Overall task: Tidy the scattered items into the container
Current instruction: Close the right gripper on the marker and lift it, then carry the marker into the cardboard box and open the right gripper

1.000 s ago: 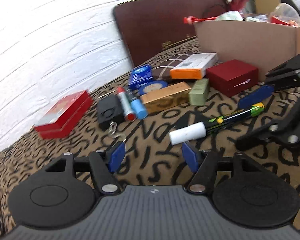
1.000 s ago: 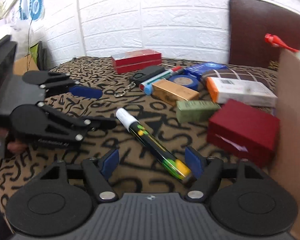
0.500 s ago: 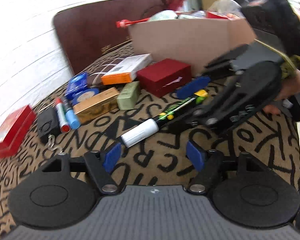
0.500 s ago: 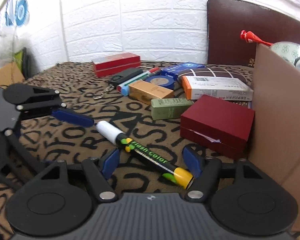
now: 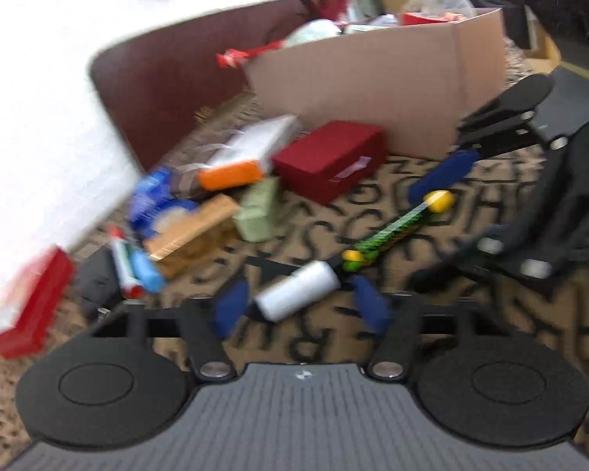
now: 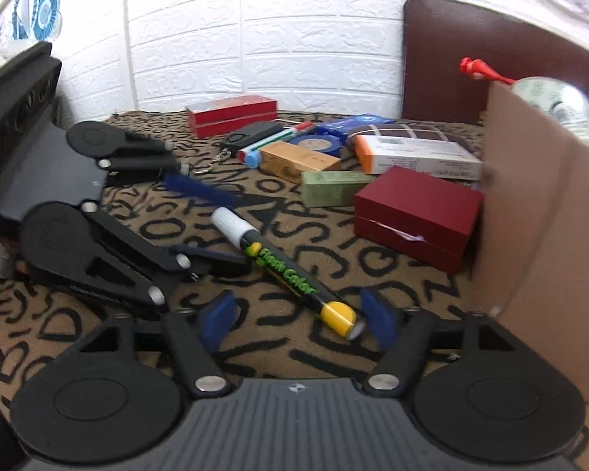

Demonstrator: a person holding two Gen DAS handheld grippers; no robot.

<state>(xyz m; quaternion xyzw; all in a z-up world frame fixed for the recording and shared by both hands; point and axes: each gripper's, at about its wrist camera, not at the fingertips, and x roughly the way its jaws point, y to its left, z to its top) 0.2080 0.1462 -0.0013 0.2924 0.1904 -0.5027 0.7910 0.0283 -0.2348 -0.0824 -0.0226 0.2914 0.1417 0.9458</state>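
Note:
A black marker (image 5: 357, 251) with a white cap and yellow end lies on the patterned cloth. My left gripper (image 5: 300, 308) is open, its blue pads either side of the white cap end. My right gripper (image 6: 296, 320) is open around the yellow end (image 6: 337, 314). Each gripper shows in the other's view: the right one (image 5: 443, 204) and the left one (image 6: 204, 227). The cardboard box (image 5: 373, 90) holding several items stands behind the marker; it is at the right in the right wrist view (image 6: 538, 235).
Scattered on the cloth are a dark red box (image 6: 416, 216), a green box (image 6: 333, 188), a gold box (image 6: 298, 161), an orange-and-white box (image 6: 416, 157), blue tape (image 6: 314, 143), a pen (image 6: 271, 143), a black key fob (image 6: 251, 135) and a red tin (image 6: 231, 114). A brown headboard (image 6: 471, 62) stands behind.
Both grippers have closed in on the marker, the left onto its white cap end and the right onto its yellow end. The left view has swung right toward the box.

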